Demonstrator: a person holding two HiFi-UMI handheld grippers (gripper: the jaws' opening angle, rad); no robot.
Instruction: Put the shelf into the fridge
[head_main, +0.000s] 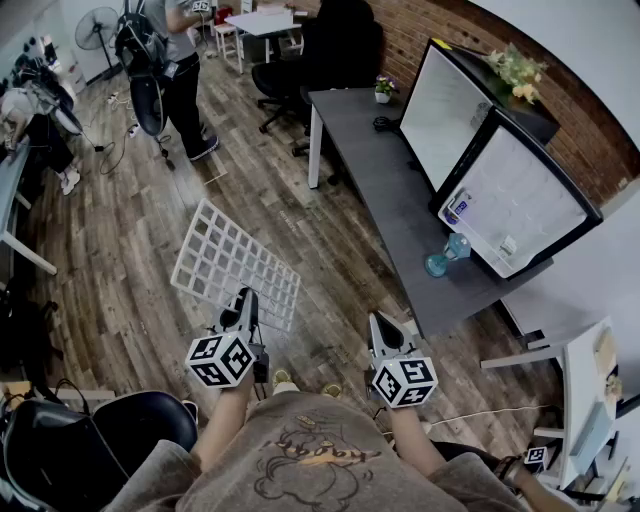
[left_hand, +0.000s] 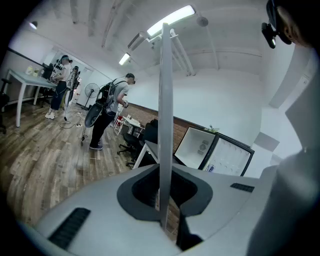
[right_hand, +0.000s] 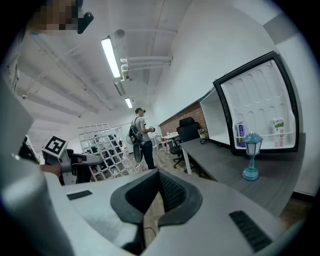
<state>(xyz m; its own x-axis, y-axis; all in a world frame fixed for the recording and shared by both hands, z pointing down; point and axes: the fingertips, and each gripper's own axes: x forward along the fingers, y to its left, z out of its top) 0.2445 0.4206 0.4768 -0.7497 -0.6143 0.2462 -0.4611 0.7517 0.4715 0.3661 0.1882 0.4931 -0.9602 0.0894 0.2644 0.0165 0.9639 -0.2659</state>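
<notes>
1. The person's shirt (head_main: 300, 462) fills the near edge of the head view, with both forearms reaching out from it.

2. Left gripper (head_main: 243, 302): jaws pinched on the near edge of the shelf (head_main: 225, 262). In the left gripper view the shelf stands edge-on as a thin white strip rising between the jaws.

3. The shelf is a white grid panel. It is held clear of the wood floor (head_main: 110, 270) and tilts away to the far left of the gripper. It is outside the fridge (head_main: 445, 105) and well apart from it.

4. Right gripper (head_main: 381, 326): jaws drawn together with nothing between them; only a thin slit of floor shows in the right gripper view. It sits just right of the left gripper, level with it.

5. The fridge stands on the right side of a grey desk (head_main: 390, 190), its white interior bare. Its door (head_main: 520, 200) is swung open toward the near side, with small items in the door rack.

6. A blue lamp (head_main: 447, 254) stands upright on the desk, just left of the door's near corner.

7. A plant (head_main: 515, 66) rests on top of the fridge.

8. A black chair (head_main: 105, 435) sits at the near left. A person (head_main: 182, 60) stands at the far left, near a fan (head_main: 97, 26).
</notes>
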